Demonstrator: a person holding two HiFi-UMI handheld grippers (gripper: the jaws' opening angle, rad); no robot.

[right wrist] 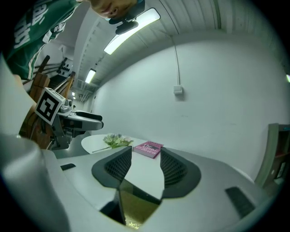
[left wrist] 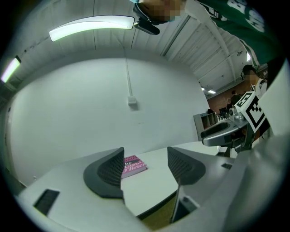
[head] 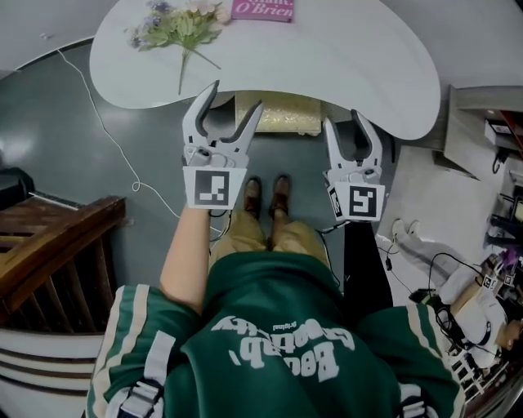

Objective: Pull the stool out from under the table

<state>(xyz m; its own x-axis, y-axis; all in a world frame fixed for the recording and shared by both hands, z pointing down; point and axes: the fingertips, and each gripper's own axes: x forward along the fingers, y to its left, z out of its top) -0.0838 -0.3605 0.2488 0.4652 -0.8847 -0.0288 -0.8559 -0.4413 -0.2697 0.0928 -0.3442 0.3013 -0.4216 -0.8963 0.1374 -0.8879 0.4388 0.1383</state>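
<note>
At the lower left of the head view stands dark wooden furniture (head: 57,237), and a thin white cable (head: 106,135) trails across the grey floor (head: 147,147) beside it. Above that, at the upper left of the white worktop (head: 343,65), lies a bunch of flowers (head: 176,24).

My left tool (head: 237,96) comes next, just left of centre. Its jaws are spread wide with nothing between them, and their tips reach the near edge of the worktop. In the left gripper view the gap between the jaws shows the worktop's flat top and a pink book (left wrist: 132,166) lying on it farther off.

The stool (head: 278,113) sits at the centre of the head view, between my two tools. It is tucked under the worktop's near edge, with only the front part of its gold seat showing. My shoes (head: 265,196) stand on the floor just below it in the frame.

My right tool (head: 343,120) is right of centre, its tips also at the worktop's edge. Its jaws stand apart, less widely than the left ones, and pinch nothing. In the right gripper view the gap frames the worktop's edge with the gold seat beneath it at the bottom of the frame; I cannot tell whether the tool touches either.
</note>
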